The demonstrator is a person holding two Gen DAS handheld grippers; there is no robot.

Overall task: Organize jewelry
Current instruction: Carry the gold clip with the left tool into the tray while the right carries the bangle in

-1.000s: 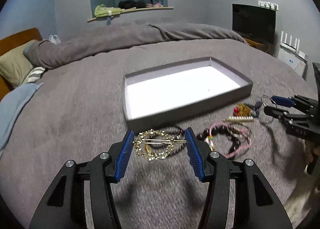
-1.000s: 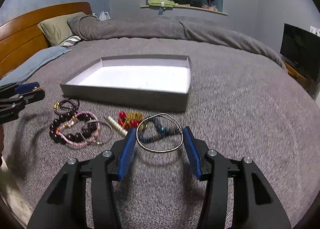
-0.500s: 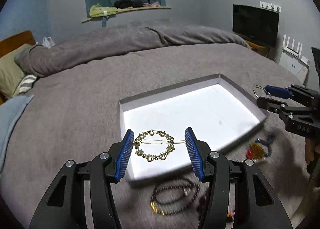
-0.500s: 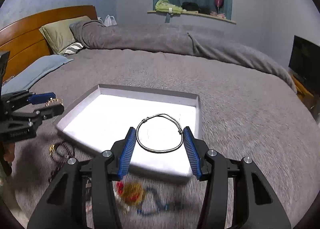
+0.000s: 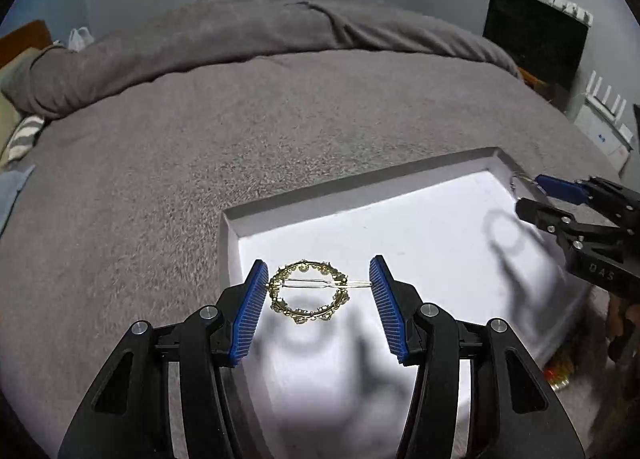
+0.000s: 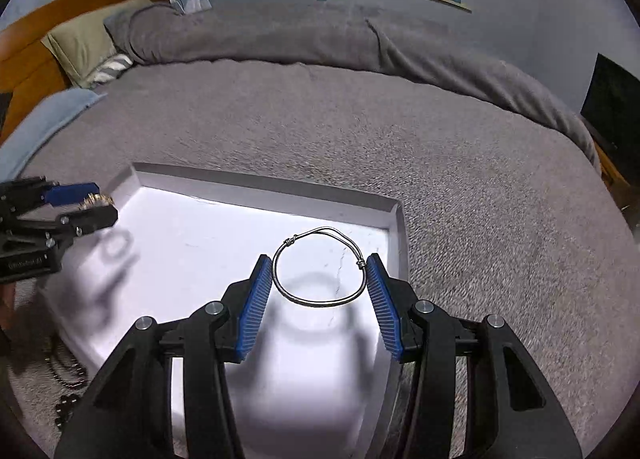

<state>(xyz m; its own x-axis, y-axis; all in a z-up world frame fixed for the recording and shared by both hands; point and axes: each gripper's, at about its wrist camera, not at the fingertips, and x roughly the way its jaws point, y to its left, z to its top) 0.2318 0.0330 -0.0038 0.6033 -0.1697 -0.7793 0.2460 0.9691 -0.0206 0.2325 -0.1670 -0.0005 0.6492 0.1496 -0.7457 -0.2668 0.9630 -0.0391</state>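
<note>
Change: both grippers have carried their pieces off the grey blanket (image 5: 200, 163) to above the shallow white-floored grey tray (image 5: 360, 187); a second ago they hung over the jewellery pile.
Left gripper (image 5: 318, 291): clamped across the round gold filigree hair clip (image 5: 308, 293), held clear above the tray's near-left corner.
Right gripper (image 6: 318, 279): gripping the thin silver wire bangle (image 6: 320, 269), above the tray's right end.
Remaining: dark bead strands (image 6: 68, 379) on the blanket beside the tray.
Meaning: transport looks done; lowering and release come next.
</note>
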